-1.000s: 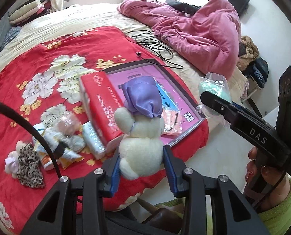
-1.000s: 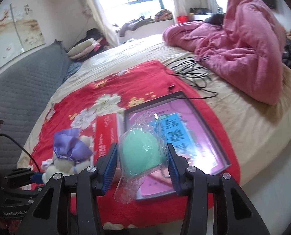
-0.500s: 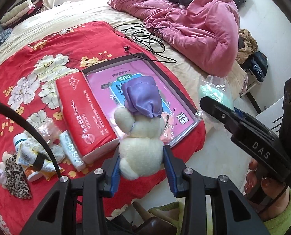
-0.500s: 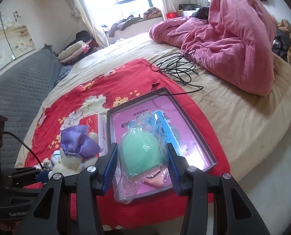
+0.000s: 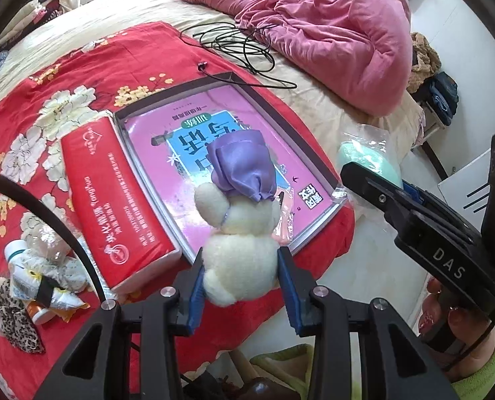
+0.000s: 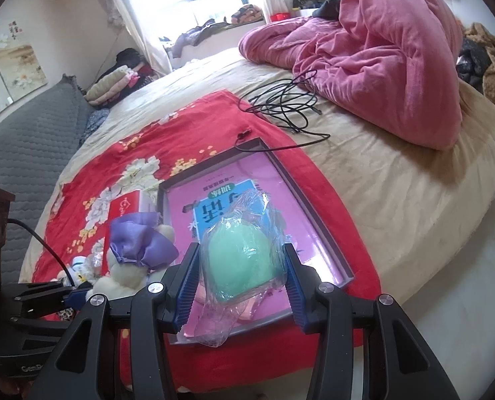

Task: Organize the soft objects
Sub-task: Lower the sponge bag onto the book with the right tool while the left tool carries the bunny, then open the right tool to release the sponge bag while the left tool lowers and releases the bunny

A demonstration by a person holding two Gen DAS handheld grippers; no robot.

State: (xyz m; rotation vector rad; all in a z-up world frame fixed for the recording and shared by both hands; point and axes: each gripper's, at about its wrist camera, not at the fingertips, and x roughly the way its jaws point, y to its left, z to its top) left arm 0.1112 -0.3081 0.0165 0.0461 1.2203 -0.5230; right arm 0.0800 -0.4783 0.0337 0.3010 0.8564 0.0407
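Observation:
My left gripper [image 5: 240, 266] is shut on a cream plush toy [image 5: 240, 250] with a purple satin cap, held over the near end of a shallow grey tray [image 5: 317, 160] with a pink printed bottom. My right gripper [image 6: 242, 266] is shut on a green sponge [image 6: 240, 266] wrapped in clear plastic, also above the tray's [image 6: 297, 193] near edge. In the left wrist view the right gripper [image 5: 374, 180] with the sponge [image 5: 367, 163] hangs just right of the tray. The plush toy [image 6: 134, 260] shows at lower left of the right wrist view.
A red tissue pack [image 5: 114, 206] lies left of the tray on the red flowered cloth [image 5: 47, 76]. Small bottles and packets [image 5: 40, 273] sit at the cloth's left end. A black cable [image 5: 244, 46] and a pink quilt [image 5: 340, 40] lie farther back on the bed.
Both grippers have moved forward and down toward the tray with their loads; the tray now looks larger and nearer in both views. Neither grip has changed.

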